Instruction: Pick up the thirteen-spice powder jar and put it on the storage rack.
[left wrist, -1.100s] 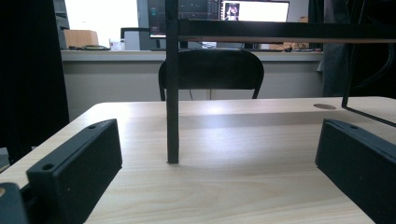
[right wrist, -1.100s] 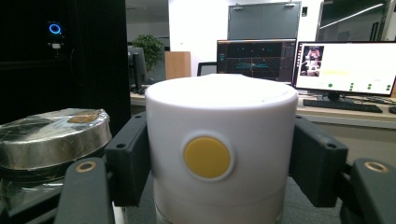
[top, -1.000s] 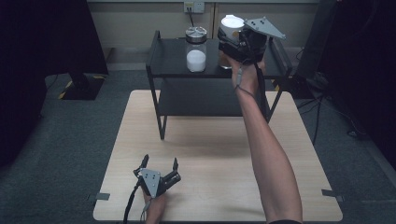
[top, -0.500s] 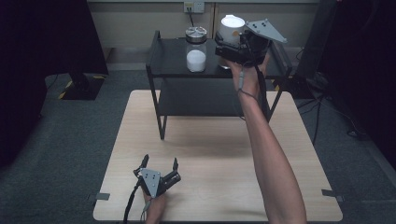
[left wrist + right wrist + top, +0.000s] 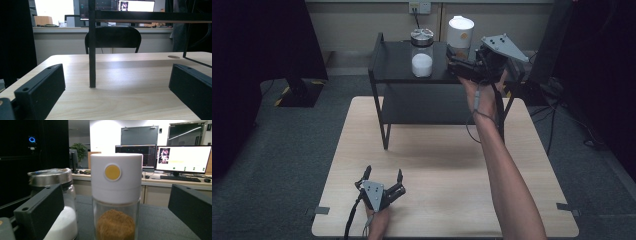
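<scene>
White-capped jar [image 5: 116,195] with brown powder stands upright on black shelf top [image 5: 397,65], far right, between right gripper's [image 5: 458,67] wide-open jaws; pads clear of glass, nothing gripped. Jaws have just been opening. Yellow dot on cap faces gripper. Just left of it, steel-lidded jar [image 5: 422,52] of white powder. Left gripper [image 5: 382,182] rests near table's [image 5: 437,170] near-left edge, jaws spread wide, empty, facing shelf leg [image 5: 92,50].

Both grippers are black with blocky fingers [image 5: 40,205], grey three-cornered top plates and trailing cables.
</scene>
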{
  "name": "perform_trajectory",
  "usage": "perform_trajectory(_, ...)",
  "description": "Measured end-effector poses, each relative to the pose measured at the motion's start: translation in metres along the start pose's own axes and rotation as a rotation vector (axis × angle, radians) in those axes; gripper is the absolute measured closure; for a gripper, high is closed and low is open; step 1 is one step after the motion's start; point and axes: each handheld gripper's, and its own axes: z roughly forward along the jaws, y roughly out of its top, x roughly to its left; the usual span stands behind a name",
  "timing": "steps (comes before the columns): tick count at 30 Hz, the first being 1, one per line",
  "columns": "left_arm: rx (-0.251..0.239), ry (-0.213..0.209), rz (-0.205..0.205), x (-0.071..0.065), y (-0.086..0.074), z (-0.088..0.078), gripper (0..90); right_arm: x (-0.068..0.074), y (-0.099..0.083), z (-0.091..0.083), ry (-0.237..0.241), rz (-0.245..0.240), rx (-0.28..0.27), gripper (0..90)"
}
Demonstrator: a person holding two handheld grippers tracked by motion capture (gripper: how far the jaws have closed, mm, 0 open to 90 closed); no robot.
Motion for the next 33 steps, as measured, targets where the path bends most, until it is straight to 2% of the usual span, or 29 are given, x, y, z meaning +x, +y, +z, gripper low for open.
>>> perform_trajectory(13, -0.001, 0.0, 0.0, 0.0, 0.0, 0.0, 0.0, -0.001, -0.025, -0.048, 0.028, -0.005, -0.016, 0.0)
perform_trajectory(20, -0.001, 0.0, 0.0, 0.0, 0.0, 0.0, 0.0, 0.0, -0.047, -0.077, 0.036, -0.002, -0.027, 0.0)
perform_trajectory(27, 0.0, 0.001, 0.001, 0.0, 0.0, 0.0, 0.0, -0.005, -0.08, -0.108, 0.031, 0.019, -0.035, 0.0)
perform_trajectory(32, -0.001, 0.001, 0.001, -0.001, 0.0, 0.0, 0.0, -0.006, -0.115, -0.13, 0.02, 0.023, -0.031, 0.0)
perform_trajectory(33, -0.001, 0.001, 0.001, -0.001, 0.0, 0.0, 0.0, -0.006, -0.115, -0.13, 0.02, 0.023, -0.031, 0.0)
